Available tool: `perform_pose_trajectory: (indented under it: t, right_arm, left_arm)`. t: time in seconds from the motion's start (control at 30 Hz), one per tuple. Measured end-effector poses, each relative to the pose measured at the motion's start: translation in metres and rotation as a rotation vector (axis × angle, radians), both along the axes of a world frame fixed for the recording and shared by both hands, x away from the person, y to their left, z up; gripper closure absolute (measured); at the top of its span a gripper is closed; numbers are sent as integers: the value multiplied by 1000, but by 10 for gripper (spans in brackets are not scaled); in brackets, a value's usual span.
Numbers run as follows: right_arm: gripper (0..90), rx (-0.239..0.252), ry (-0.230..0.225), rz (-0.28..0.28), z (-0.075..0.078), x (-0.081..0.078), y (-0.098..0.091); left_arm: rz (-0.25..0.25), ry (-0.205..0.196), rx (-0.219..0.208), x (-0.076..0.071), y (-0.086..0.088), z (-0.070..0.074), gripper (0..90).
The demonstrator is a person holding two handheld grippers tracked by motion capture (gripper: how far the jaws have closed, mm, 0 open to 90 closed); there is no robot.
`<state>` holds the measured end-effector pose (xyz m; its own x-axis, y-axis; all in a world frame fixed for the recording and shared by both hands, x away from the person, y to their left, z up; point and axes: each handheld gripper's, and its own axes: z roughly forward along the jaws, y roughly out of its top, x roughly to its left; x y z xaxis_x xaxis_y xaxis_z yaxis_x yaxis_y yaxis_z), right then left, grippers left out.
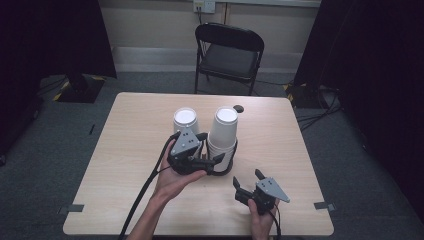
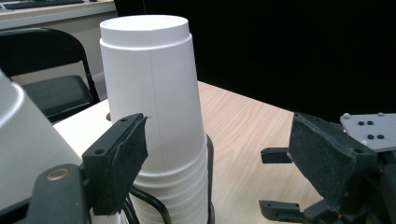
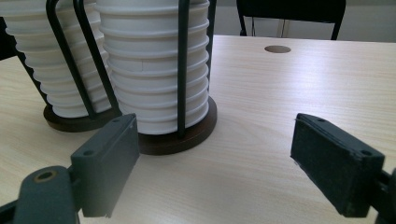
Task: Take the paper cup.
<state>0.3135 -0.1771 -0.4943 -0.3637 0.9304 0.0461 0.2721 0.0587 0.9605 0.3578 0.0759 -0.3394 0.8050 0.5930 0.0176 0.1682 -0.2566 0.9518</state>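
High view: two stacks of white paper cups stand mid-table, the left stack (image 1: 185, 120) just beyond the left gripper (image 1: 212, 160), the taller right stack (image 1: 223, 134) touching its tips. Bare table (image 1: 125, 165) lies either side. Left gripper view: jaws wide apart, gripping nothing, the tall stack between them. Right gripper view: the right gripper (image 3: 215, 163) is open and empty, both wire holders (image 3: 180, 65) just ahead-left, clear wood ahead-right.

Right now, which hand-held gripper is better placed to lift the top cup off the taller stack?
Left. The left hand-held gripper is up beside the taller stack, whose top cup stands just beyond its jaws. The right hand-held gripper sits low and apart, jaws open.
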Motion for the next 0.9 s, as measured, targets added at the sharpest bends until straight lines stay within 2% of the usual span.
perform_pose_trajectory:
  t: [0.27,0.47,0.57,0.67,0.7,0.8,0.83,0.9]
  right_arm:
    - [148,-1,3,0,0,0,0]
    - [148,-1,4,0,0,0,0]
    - [148,-2,3,1,0,0,0]
    - [148,1,2,3,0,0,0]
    - [148,4,3,5,0,0,0]
    - [149,3,5,7,0,0,0]
    - [149,1,6,7,0,0,0]
    - [149,3,5,8,0,0,0]
  left_arm:
    - [7,14,14,13,-5,8,160]
    - [12,3,20,19,-11,16,157]
    - [-4,-8,29,22,-16,24,162]
    - [8,-24,45,23,-19,27,170]
    - [25,-45,66,25,-20,30,171]
    - [27,-41,62,28,-21,34,177]
    - [47,-43,58,30,-21,36,178]
    - [51,-38,53,32,-21,37,179]
